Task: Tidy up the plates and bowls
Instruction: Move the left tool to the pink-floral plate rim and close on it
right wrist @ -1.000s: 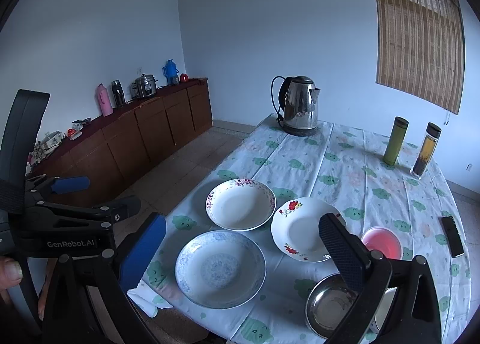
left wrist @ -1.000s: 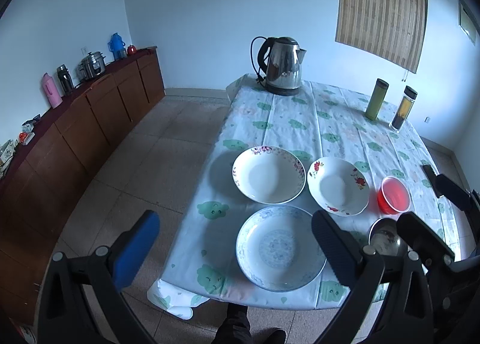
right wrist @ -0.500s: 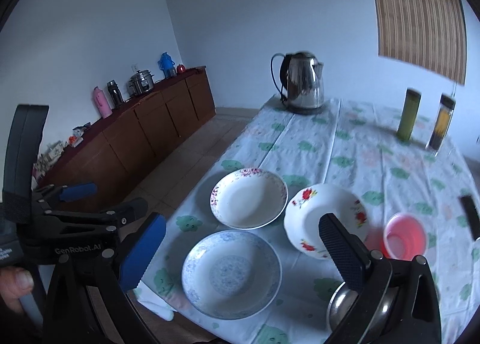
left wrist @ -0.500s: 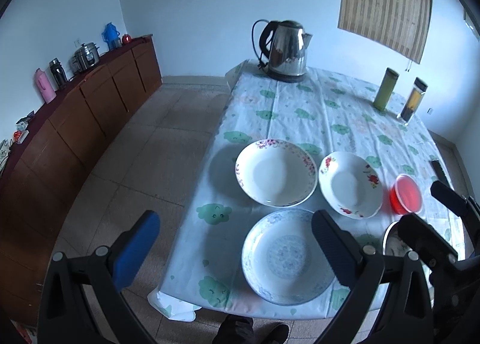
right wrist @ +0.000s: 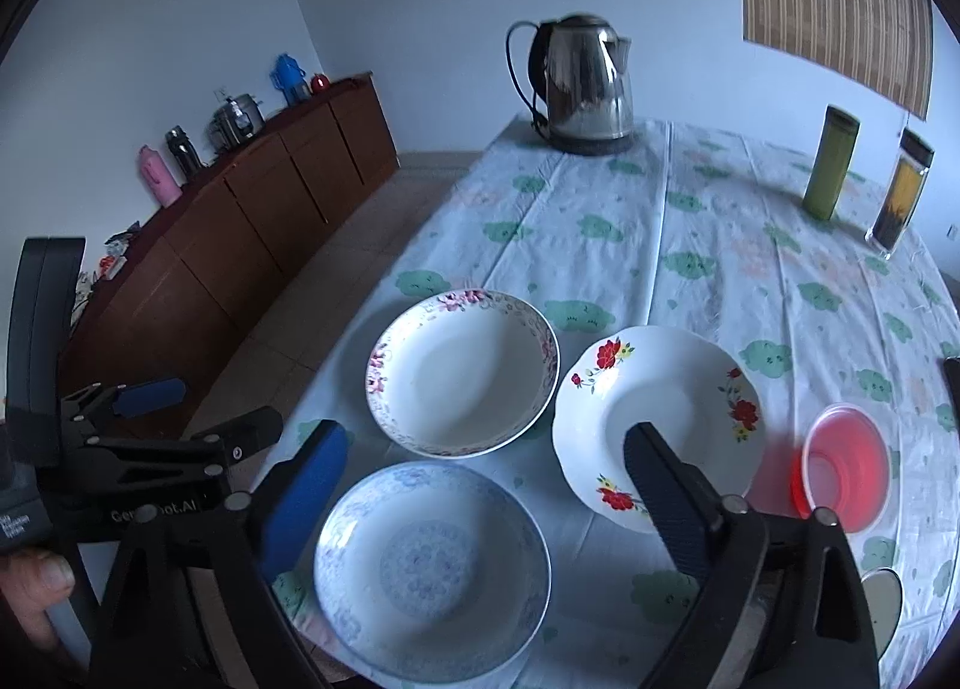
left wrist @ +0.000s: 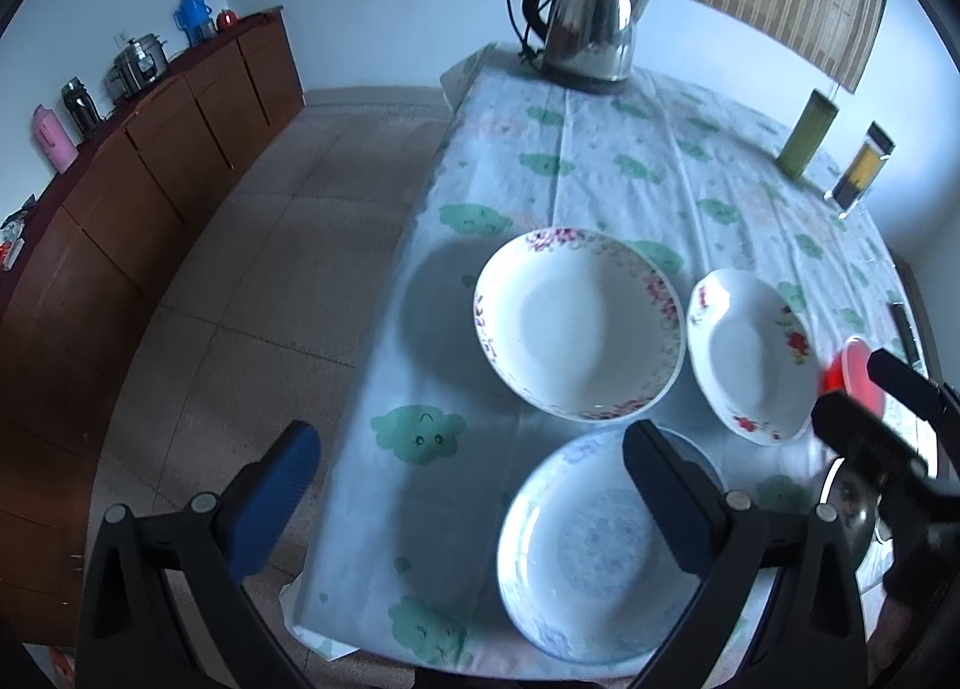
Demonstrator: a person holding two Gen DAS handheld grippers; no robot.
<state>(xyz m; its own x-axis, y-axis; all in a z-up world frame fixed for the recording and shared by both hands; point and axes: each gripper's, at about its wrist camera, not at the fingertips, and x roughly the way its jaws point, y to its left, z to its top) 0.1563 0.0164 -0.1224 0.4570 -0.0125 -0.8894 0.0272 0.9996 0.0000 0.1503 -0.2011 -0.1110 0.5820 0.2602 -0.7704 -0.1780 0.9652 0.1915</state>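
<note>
1. Your left gripper point(left wrist: 474, 473) hangs above the table edge, jaws wide, empty.
2. Your right gripper point(right wrist: 486, 473) likewise wide, empty; blue-patterned plate point(right wrist: 432, 563) directly below between its fingers, pink-rimmed plate point(right wrist: 462, 371) just ahead.

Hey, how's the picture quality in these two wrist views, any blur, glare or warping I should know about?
Left wrist view: strong fisheye bending, dark vignette corners, soft blur on the red cup and the blue patterned plate; the pink-rimmed plate throws a broad shadow to its left. Right wrist view: the same curved warping, mild motion smear on the kettle, window reflections on its steel; plates look fairly sharp.
</note>
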